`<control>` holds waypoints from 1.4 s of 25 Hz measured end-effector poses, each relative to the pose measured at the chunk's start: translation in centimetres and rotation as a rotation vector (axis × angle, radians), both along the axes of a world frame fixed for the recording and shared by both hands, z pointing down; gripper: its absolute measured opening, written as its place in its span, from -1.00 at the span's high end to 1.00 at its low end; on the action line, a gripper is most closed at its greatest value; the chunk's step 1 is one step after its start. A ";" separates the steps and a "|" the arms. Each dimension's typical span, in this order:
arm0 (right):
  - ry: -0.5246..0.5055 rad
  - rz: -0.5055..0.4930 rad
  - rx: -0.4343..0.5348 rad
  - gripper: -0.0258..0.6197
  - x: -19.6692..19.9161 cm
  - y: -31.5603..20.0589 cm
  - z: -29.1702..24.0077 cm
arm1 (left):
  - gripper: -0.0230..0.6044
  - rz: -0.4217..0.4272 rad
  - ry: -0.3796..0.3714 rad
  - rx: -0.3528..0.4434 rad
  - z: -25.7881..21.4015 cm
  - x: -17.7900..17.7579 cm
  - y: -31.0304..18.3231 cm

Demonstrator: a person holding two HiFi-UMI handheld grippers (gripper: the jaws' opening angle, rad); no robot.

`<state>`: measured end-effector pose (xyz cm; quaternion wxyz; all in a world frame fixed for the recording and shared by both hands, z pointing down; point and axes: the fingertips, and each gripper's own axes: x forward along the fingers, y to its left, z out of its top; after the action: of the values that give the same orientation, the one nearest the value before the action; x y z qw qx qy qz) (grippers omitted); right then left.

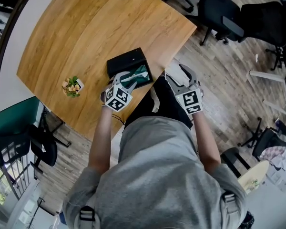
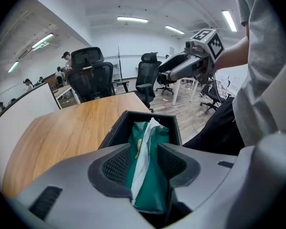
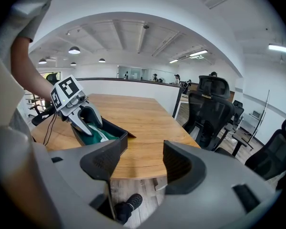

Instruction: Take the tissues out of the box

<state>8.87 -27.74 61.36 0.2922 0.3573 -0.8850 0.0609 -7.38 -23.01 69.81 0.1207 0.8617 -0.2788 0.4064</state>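
Note:
A black open box [image 1: 128, 61] stands at the near edge of the wooden table [image 1: 95, 27]. In it lies a green tissue pack [image 1: 140, 74] with a white tissue [image 2: 144, 147] sticking out of its slit. My left gripper [image 1: 127, 78] reaches into the box. Its jaws straddle the pack [image 2: 155, 185], one pad close to each long side, and the pack rests in the box undented. My right gripper [image 1: 181, 75] hangs open and empty off the table's edge, over the person's lap, right of the box [image 3: 115, 138].
A small pot of flowers [image 1: 72, 86] sits on the table left of the box. Black office chairs [image 1: 219, 8] stand on the wood floor beyond the table's corner. More chairs [image 1: 33, 147] are at the near left.

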 end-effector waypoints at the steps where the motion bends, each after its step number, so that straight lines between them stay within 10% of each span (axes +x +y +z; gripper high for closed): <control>1: 0.001 0.002 -0.001 0.03 0.1 0.0 0.0 | 0.33 0.007 -0.009 0.000 0.1 0.1 0.0; 12: -0.008 0.021 0.002 0.04 0.8 -0.5 -0.6 | 0.82 0.073 -0.068 0.026 0.7 0.5 -0.1; 35: -0.014 0.062 0.022 0.06 0.7 0.6 -1.4 | 0.87 0.082 -0.048 0.023 -0.4 0.2 0.5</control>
<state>9.60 -27.12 59.94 0.2799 0.3871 -0.8763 0.0627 -7.17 -22.50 69.44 0.0874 0.8637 -0.2505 0.4285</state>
